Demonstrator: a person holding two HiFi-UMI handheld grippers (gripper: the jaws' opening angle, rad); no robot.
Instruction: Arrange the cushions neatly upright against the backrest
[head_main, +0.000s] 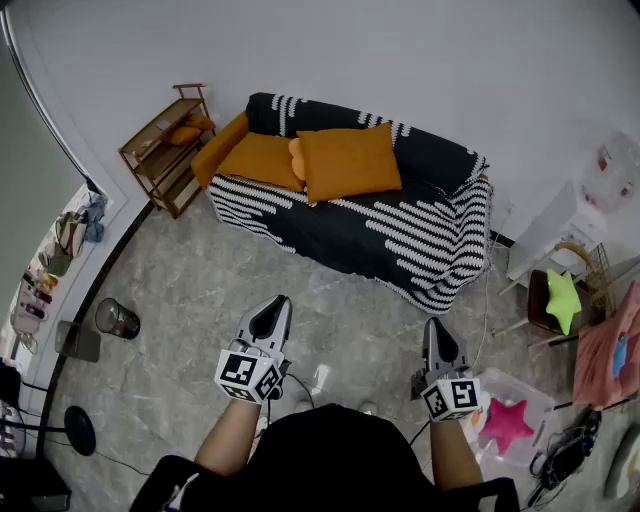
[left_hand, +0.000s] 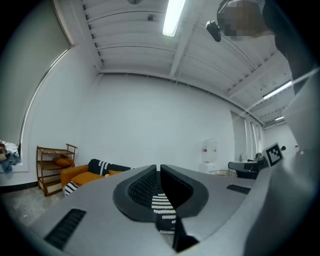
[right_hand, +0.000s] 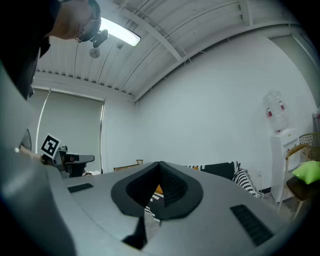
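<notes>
A white-walled room with a grey stone-look floor (head_main: 190, 290) holds a sofa (head_main: 400, 235) under a black-and-white striped cover. Each gripper's cube (head_main: 248, 375) carries black-and-white square markers. Two orange cushions (head_main: 348, 162) rest on the sofa's seat toward its orange-armed end, well apart from both tools. The left gripper (head_main: 274, 308) and right gripper (head_main: 436, 328) are held level at the person's waist, side by side, pointing at the sofa. Both have their jaws pressed together with nothing between them.
</notes>
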